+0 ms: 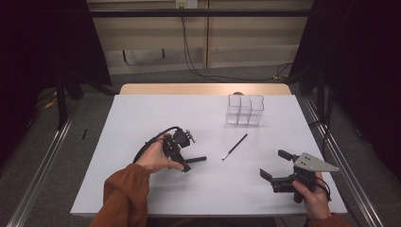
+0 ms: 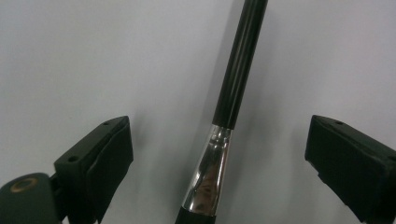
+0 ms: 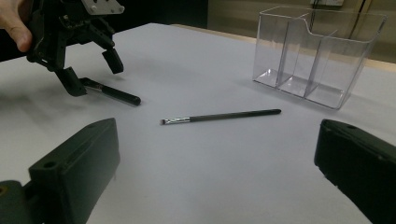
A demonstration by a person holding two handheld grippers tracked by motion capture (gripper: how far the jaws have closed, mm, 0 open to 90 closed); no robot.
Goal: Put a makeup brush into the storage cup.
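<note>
A thick black brush [image 2: 238, 65] with a silver ferrule lies flat on the white table [image 1: 142, 118]. My left gripper [image 2: 217, 154] points down over it, jaws open, one on each side of the ferrule and not touching it. In the high view the left gripper [image 1: 183, 153] sits left of centre, with the brush handle [image 1: 197, 159] sticking out to its right. A thin black brush [image 1: 235, 146] lies in the middle of the table. My right gripper [image 1: 275, 164] stands open and empty near the front right, facing the thin brush [image 3: 224, 115] and the left gripper [image 3: 92, 72].
A clear plastic organiser [image 1: 244, 109] with several compartments stands at the back right, and appears in the right gripper view as the organiser [image 3: 317, 51] beyond the thin brush. Metal rails run along both sides of the table. Cables hang on the far wall.
</note>
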